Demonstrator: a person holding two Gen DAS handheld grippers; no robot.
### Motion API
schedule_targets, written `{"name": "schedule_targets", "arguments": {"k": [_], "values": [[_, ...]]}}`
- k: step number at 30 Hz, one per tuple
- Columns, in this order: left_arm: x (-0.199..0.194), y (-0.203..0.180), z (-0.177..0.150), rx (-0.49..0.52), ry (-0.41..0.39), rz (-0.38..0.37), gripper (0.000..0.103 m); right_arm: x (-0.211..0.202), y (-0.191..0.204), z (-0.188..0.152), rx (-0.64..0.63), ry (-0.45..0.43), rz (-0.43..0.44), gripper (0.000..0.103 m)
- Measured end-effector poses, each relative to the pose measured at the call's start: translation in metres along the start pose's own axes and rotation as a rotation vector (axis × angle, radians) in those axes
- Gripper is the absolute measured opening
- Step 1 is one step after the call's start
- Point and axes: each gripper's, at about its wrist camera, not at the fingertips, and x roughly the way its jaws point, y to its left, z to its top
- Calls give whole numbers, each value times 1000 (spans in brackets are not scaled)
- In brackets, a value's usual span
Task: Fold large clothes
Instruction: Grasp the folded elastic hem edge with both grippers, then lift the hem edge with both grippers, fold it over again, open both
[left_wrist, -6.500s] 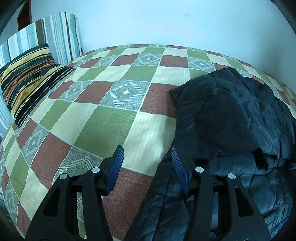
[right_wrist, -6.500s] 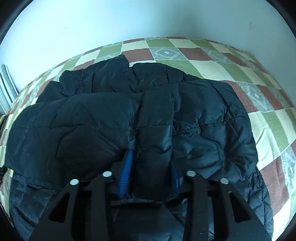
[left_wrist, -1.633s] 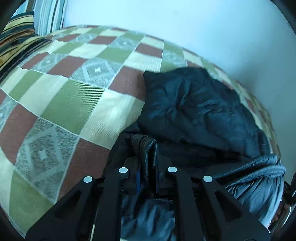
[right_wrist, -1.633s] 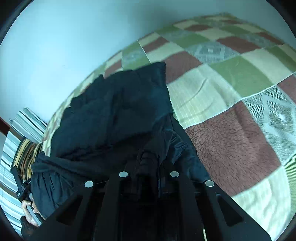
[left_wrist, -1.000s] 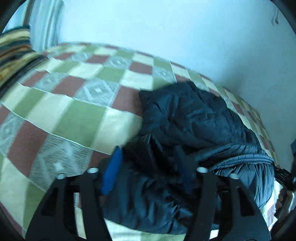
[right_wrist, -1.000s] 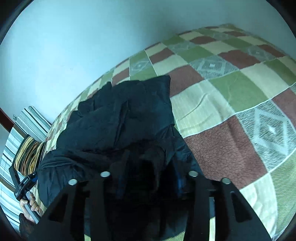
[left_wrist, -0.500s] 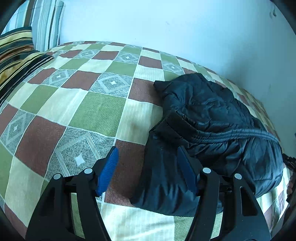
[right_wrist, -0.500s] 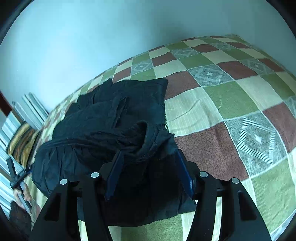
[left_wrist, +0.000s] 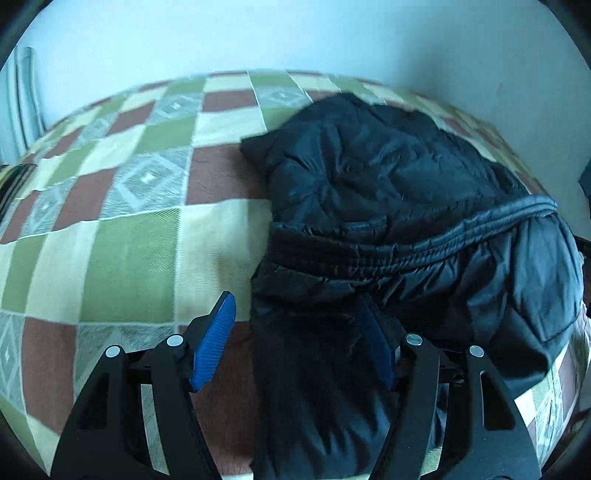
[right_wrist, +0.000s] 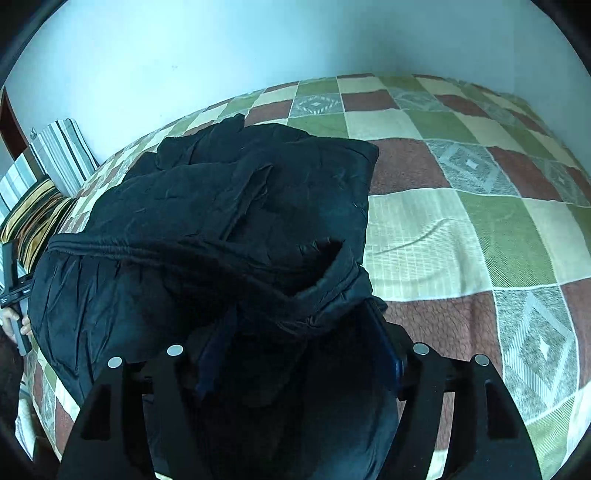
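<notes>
A big puffy black jacket (left_wrist: 399, 206) lies in a folded heap on a bed with a checked cover of green, brown, cream and grey squares (left_wrist: 122, 254). It sits close to the pale blue wall (left_wrist: 295, 33). A thick gathered hem runs across the top of the heap, and the fold under it is dark and hard to see.

The left gripper (left_wrist: 295, 336) is black with ribbed blue pads. Its jaws stand wide apart. One blue pad (left_wrist: 214, 343) hangs over the bare bed cover, beside the jacket's edge. The other pad (left_wrist: 376, 350) is half lost in the dark cloth. A flap of the jacket lies between the jaws, but the pads do not squeeze it.

The right gripper (right_wrist: 299, 350) has its jaws opening. Jacket cloth bulges up between them, loose, not pinched. Both its pads are very dark here and hard to make out; one is mostly hidden behind a fold.

In the right wrist view, a hand (right_wrist: 14, 321) peeks out at the left edge, behind the jacket, holding a dark handle. Most of it is cut off. Past it lie a striped yellow and black pillow (right_wrist: 37, 218) and a striped grey and white pillow (right_wrist: 62, 155), both partly cut off by the jacket and the round edge of the picture.
</notes>
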Motion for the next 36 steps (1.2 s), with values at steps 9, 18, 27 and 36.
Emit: {"name": "schedule_targets", "arguments": {"k": [9, 18, 27, 36], "values": [[24, 0, 4, -9, 67, -29, 48, 24, -3, 1, -4, 50, 5, 47], [3, -22, -1, 64, -10, 123, 11, 10, 15, -11, -64, -30, -101, 16], [-59, -36, 1, 51, -182, 196, 8, -46, 25, -8, -69, -191, -154, 12], [-86, -45, 48, 40, -306, 257, 7, -63, 34, 43, -88, -295, -176, 11]]}}
